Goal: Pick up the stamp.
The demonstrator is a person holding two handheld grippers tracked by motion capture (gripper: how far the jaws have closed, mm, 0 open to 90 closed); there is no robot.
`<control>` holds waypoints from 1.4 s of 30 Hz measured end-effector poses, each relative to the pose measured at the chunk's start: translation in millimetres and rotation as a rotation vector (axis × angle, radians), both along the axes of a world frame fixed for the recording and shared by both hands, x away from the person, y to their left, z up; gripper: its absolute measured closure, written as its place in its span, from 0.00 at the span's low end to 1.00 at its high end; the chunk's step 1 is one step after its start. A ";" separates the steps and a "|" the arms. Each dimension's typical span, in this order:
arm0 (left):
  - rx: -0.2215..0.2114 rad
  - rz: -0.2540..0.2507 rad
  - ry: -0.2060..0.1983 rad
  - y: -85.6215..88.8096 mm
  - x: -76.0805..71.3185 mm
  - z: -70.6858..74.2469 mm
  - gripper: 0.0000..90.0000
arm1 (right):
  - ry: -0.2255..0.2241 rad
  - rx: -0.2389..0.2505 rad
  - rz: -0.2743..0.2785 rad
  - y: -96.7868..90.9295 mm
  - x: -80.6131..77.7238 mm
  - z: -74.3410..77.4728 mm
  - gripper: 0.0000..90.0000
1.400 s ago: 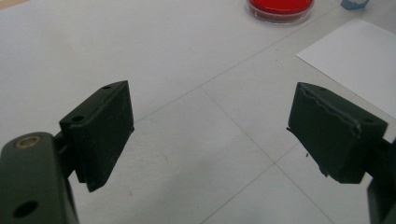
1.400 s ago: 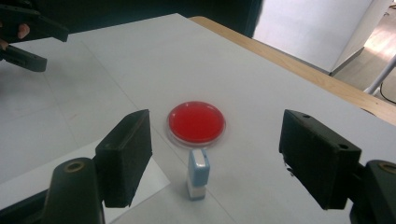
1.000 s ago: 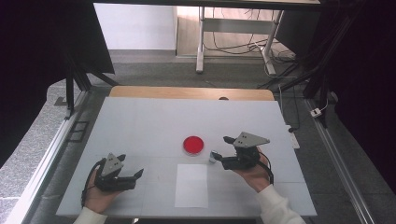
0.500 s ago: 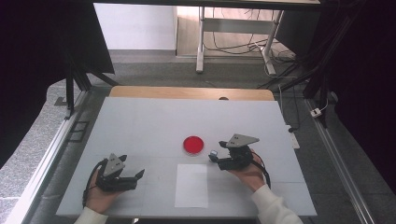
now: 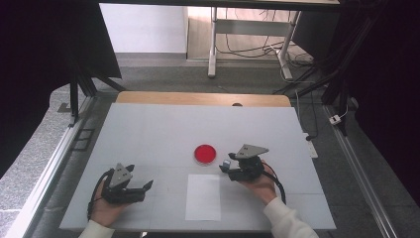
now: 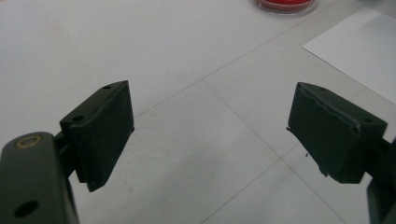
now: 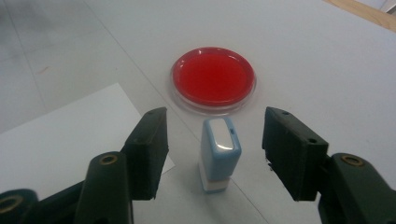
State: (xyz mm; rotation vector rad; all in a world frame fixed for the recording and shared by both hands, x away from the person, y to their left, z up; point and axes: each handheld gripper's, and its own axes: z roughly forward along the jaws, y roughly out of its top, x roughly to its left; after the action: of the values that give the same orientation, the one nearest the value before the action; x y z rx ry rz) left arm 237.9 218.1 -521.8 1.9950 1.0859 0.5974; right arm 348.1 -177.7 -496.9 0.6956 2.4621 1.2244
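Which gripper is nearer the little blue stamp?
Right. The right gripper has the blue stamp between its open jaws; the left gripper rests far across the paper.

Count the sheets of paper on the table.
1. A single white paper sheet lies flat near the table's front edge, between the two grippers, just in front of the red dish. Nothing in view could hide another.

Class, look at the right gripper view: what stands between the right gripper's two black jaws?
A small blue stamp stands upright between the jaws of the right gripper, which have just been closing; gaps remain on both sides. The red dish lies beyond it.
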 end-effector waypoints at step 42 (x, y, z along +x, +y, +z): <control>0.001 0.000 0.001 1.1 -0.1 -1.0 0.16 | -0.040 -0.040 0.039 1.9 -0.8 -8.1 0.84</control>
State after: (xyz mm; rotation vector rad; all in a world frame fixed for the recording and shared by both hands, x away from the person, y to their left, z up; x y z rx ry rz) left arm 237.8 219.3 -522.8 1.9965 1.0859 0.5976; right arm 347.3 -175.8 -504.9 0.6092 2.4714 1.1873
